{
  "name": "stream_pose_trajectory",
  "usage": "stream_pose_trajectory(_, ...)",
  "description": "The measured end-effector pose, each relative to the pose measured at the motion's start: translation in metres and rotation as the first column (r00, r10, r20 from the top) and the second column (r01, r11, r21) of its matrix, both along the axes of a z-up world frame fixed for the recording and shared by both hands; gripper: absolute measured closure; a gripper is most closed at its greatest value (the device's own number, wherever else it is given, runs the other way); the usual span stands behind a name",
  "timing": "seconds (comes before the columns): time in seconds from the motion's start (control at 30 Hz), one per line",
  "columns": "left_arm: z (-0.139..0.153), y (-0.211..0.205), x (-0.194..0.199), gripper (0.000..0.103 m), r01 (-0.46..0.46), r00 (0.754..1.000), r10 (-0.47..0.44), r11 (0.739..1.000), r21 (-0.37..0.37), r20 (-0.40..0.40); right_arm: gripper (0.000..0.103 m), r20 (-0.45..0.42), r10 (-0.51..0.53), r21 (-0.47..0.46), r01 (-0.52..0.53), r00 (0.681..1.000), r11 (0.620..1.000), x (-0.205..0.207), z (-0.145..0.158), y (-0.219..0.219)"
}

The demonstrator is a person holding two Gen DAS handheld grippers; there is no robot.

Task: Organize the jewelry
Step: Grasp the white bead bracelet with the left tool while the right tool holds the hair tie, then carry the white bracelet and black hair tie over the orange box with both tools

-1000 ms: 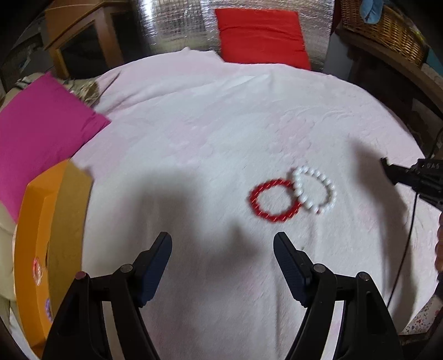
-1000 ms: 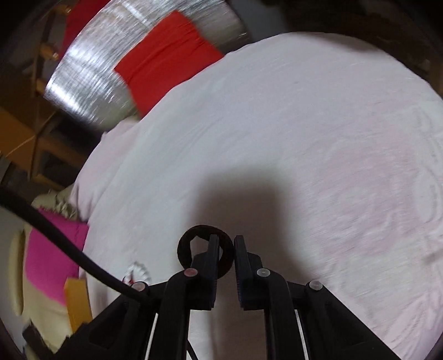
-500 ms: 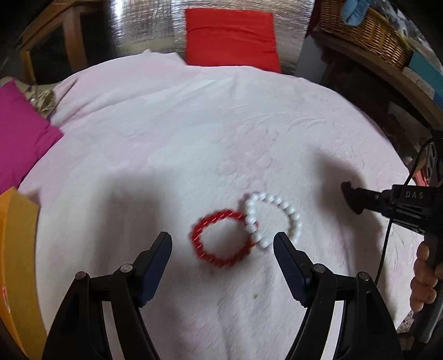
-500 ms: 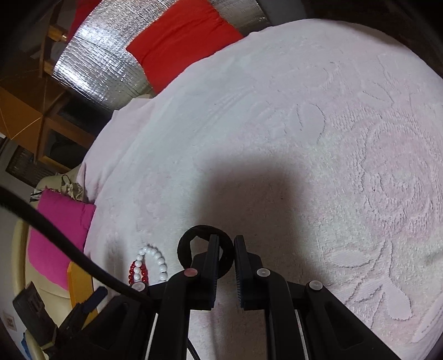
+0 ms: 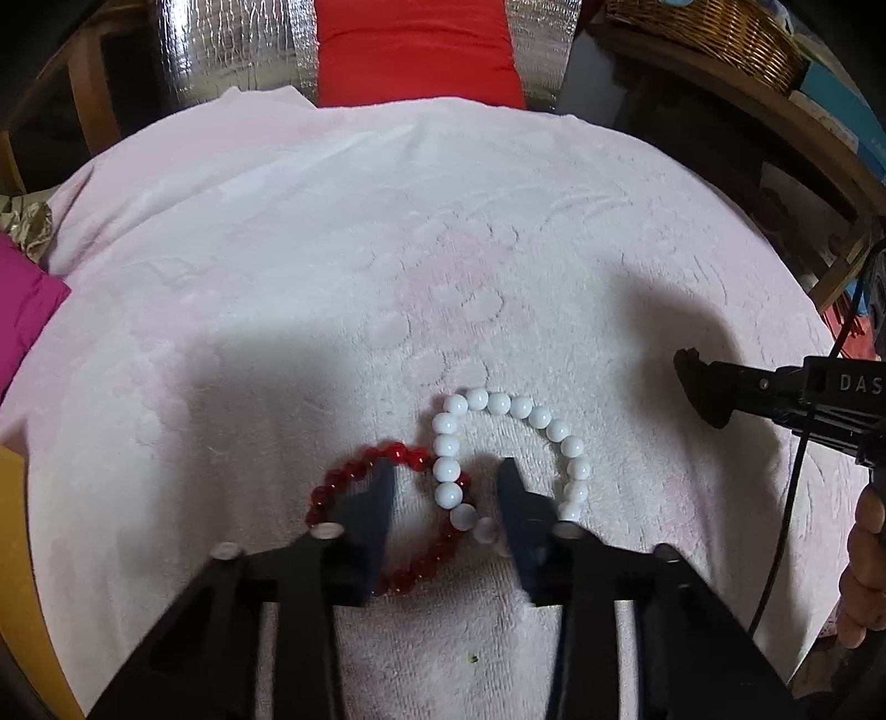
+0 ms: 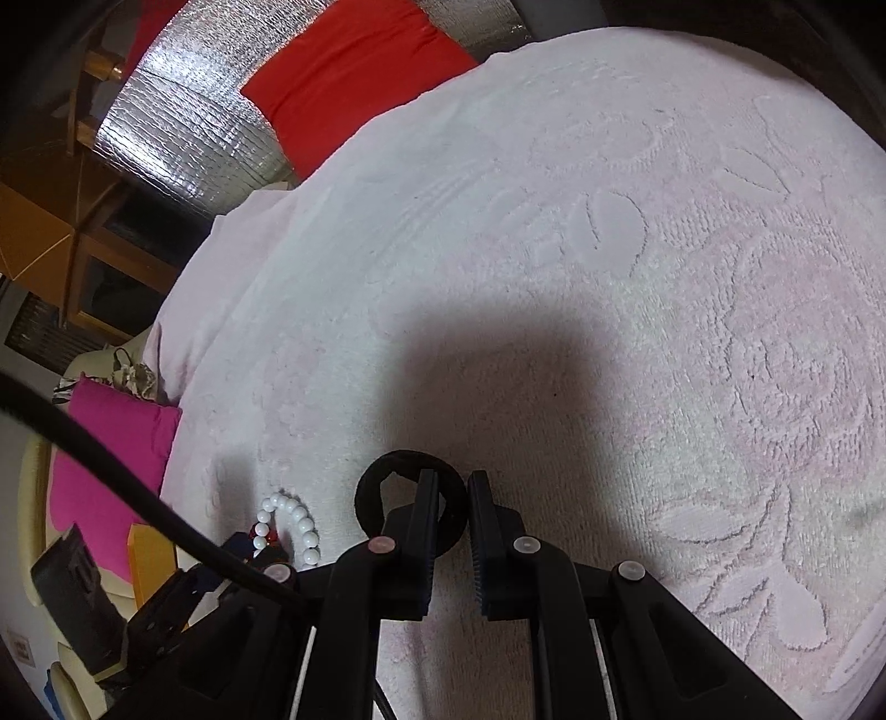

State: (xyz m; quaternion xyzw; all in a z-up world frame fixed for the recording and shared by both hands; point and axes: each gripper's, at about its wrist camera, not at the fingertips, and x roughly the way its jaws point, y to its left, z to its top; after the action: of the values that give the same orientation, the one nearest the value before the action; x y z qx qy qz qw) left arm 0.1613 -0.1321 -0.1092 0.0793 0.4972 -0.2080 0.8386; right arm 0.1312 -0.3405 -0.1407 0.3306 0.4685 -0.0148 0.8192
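A big pink towel (image 5: 343, 266) covers the bed. On it lie a white bead bracelet (image 5: 554, 429) and a red bead bracelet (image 5: 412, 570), touching. The left tongs (image 5: 446, 498) are closing around the spot where they meet, not pinching yet. Next they must squeeze and lift. The right tongs (image 6: 447, 518) are narrow, holding a dark ring (image 6: 370, 487). No jewelry box shows clearly.

Looks like a home, living room or bedroom. Pale pink embossed towel (image 5: 343, 232) spread over the centre, red cushion (image 5: 412, 50) against silver quilted foil (image 5: 232, 44) at top, wicker basket (image 5: 714, 33) upper right, magenta cushion (image 6: 111, 465) left, wooden furniture (image 6: 50, 243) upper left.
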Motion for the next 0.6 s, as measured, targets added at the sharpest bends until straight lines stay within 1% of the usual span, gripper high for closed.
stream_pose_trajectory(0.13,0.005,0.001,-0.006,0.091,0.012,1.000,-0.011,1.000,-0.011,0.027,0.091,0.000,-0.002,0.001,0.002,1.000,1.000,-0.001,-0.001,0.000)
stream_pose_trajectory(0.3,0.016,-0.002,-0.029,0.091,0.083,0.994,-0.081,0.996,-0.024,0.069,0.091,-0.004,-0.007,0.006,0.007,1.000,1.000,0.000,-0.001,0.000)
stream_pose_trajectory(0.47,0.016,0.003,-0.057,0.091,0.134,0.990,-0.132,0.990,-0.046,0.050,0.091,-0.002,-0.002,0.005,0.002,1.000,1.000,0.000,-0.001,0.000)
stream_pose_trajectory(0.53,0.015,0.004,-0.068,0.091,0.137,0.990,-0.135,0.989,-0.055,0.043,0.091,0.000,-0.003,0.009,0.003,1.000,1.000,0.000,-0.001,-0.001)
stream_pose_trajectory(0.6,0.011,0.008,-0.073,0.091,0.134,0.991,-0.133,0.989,-0.063,0.020,0.091,0.005,-0.003,0.009,0.003,1.000,1.000,-0.001,0.000,-0.003)
